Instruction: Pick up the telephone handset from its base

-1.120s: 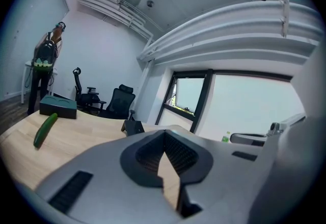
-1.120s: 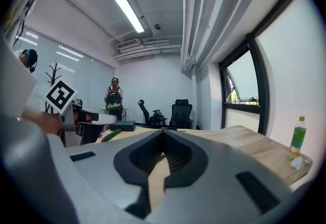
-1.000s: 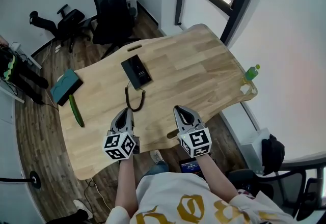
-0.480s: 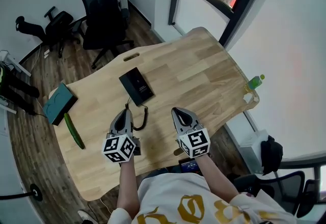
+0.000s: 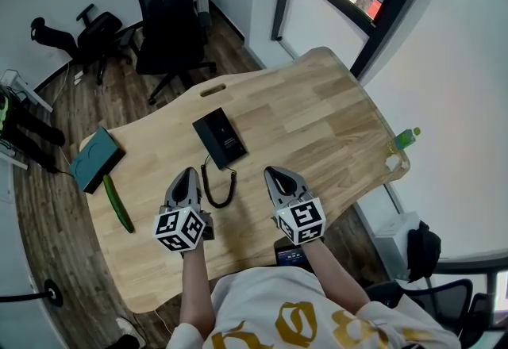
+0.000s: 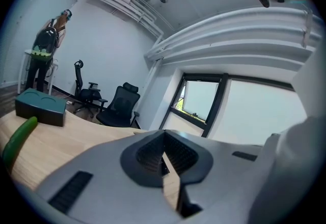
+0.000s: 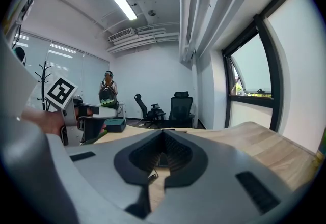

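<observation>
1. Telephone (image 5: 221,136): black and flat, it lies near the middle of the wooden table (image 5: 317,101), beyond both grippers and touched by neither. I cannot tell the handset from the base.
2. Its coiled cord (image 5: 219,186) loops from the near end toward the person and ends between the two grippers, nearer the left one.
3. Left gripper (image 5: 189,174) is over the near part of the table and points at the telephone. Its jaws are pressed together with nothing between them.
4. Right gripper (image 5: 275,175) is level with the left, just right of the cord. Its jaws also meet at the tips and hold nothing.
5. A teal box (image 5: 97,149) lies at the table's left edge, with a cucumber (image 5: 117,203) just beside it on the near side.
6. A green bottle (image 5: 405,137) stands at the far right corner, well apart from the telephone.
7. Two black chairs (image 5: 171,6) stand on the floor beyond the table.
</observation>
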`<state>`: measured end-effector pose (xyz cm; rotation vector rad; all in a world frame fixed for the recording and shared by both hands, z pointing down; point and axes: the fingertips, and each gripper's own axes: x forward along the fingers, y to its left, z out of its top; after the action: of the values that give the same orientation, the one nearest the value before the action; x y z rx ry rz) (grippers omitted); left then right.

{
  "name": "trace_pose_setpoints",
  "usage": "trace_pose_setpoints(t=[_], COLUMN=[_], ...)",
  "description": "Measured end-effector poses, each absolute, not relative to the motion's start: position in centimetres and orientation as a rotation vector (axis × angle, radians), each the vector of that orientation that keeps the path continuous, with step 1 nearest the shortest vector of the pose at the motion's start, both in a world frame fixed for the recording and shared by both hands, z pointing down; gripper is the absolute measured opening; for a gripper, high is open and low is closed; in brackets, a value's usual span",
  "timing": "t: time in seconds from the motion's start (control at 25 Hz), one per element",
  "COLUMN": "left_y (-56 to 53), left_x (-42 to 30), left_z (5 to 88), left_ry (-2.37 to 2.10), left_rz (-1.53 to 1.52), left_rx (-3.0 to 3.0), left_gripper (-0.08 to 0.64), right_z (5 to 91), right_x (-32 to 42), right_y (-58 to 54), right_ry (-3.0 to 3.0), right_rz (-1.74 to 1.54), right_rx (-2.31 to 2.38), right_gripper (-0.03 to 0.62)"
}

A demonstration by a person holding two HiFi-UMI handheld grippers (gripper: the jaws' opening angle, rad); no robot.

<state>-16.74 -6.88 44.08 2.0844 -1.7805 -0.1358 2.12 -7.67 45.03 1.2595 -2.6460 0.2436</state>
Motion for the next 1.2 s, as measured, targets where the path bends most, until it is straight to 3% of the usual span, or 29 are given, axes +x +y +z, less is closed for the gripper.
trace_pose_setpoints(t=[1.2], left_y=[-12.3], left_x=[-16.0], left_z=[50.2], left_ry=[-1.674], left_rz=[-0.048], left_rx=[2.008], left_gripper=[0.006], right_z=[50.4], right_x=[0.6], right_y=[-12.9], right_ry=[-2.601], right_rz=[0.421], right_rx=[1.15], right_gripper=[0.006])
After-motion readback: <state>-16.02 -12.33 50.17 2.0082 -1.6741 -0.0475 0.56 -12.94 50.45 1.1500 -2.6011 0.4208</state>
